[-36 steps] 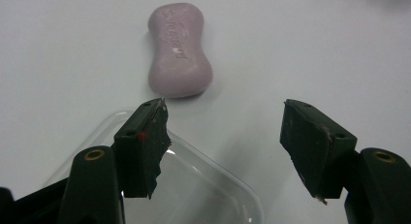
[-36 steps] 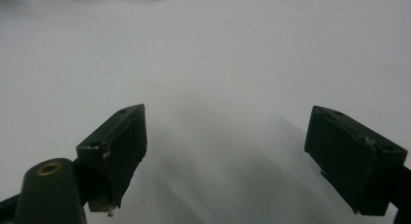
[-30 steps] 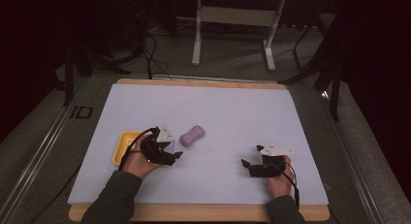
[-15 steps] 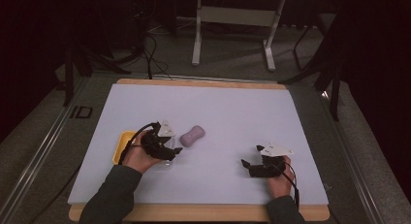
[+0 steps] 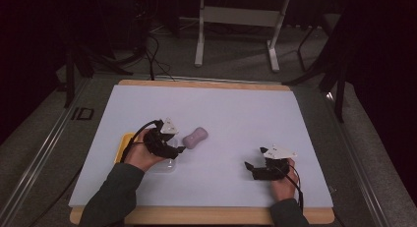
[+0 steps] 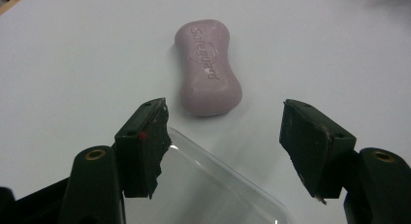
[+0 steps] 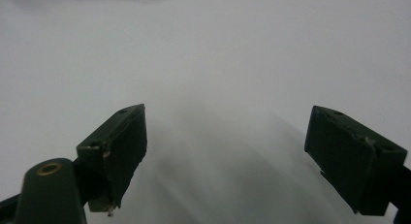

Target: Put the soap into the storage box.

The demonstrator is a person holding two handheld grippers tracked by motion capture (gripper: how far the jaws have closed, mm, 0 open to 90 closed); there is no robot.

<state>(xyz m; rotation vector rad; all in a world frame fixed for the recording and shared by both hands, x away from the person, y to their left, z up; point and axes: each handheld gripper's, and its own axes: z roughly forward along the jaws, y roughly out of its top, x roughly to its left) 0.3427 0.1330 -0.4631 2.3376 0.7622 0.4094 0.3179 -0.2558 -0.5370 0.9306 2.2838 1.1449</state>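
Soap bar (image 6: 208,69), pink and waisted, lies flat on the white table cover (image 5: 246,114), just ahead of the left gripper (image 6: 225,136). Jaws spread wide, nothing between them. Over the last second this gripper has crept forward off the yellow tray (image 5: 123,143) toward the soap, so the bar now sits near-centred in its sights. Clear plastic lid (image 6: 213,190) lies directly under the jaws. Judged: approach nearly done; closing on the bar comes next. Right gripper (image 5: 252,167) rests well apart, jaws also open and empty, unmoved.
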